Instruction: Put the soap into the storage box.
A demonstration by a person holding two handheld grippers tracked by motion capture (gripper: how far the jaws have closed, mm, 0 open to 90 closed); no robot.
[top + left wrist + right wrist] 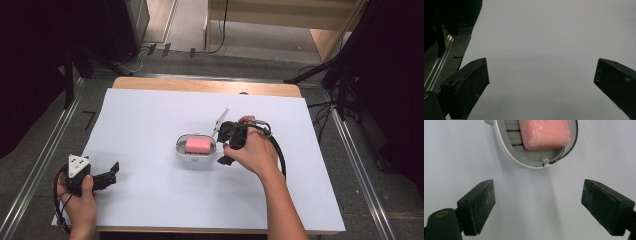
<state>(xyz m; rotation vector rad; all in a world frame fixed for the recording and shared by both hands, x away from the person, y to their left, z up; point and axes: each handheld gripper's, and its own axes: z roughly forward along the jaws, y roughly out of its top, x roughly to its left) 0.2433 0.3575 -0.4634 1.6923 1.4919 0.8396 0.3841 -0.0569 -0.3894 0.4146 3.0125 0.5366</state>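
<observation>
Inside white dish, unbranded pink soap

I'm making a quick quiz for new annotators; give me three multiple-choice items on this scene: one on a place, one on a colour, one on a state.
1. Where does the white oval plastic soap dish stand?
A. near the middle of the white sheet
B. at the table's left front corner
C. on the floor

2. What colour is the rectangular bar of soap in the dish?
A. green
B. pink
C. blue

3. How is the right claw?
A. shut on the soap
B. shut on the dish rim
C. open, holding nothing

Answers:
1 A: the high view shows the dish mid-sheet, just left of the right hand.
2 B: the bar is pink in the high view and the right gripper view.
3 C: in the right gripper view the black jaws stand wide apart over bare sheet, short of the dish.
</observation>
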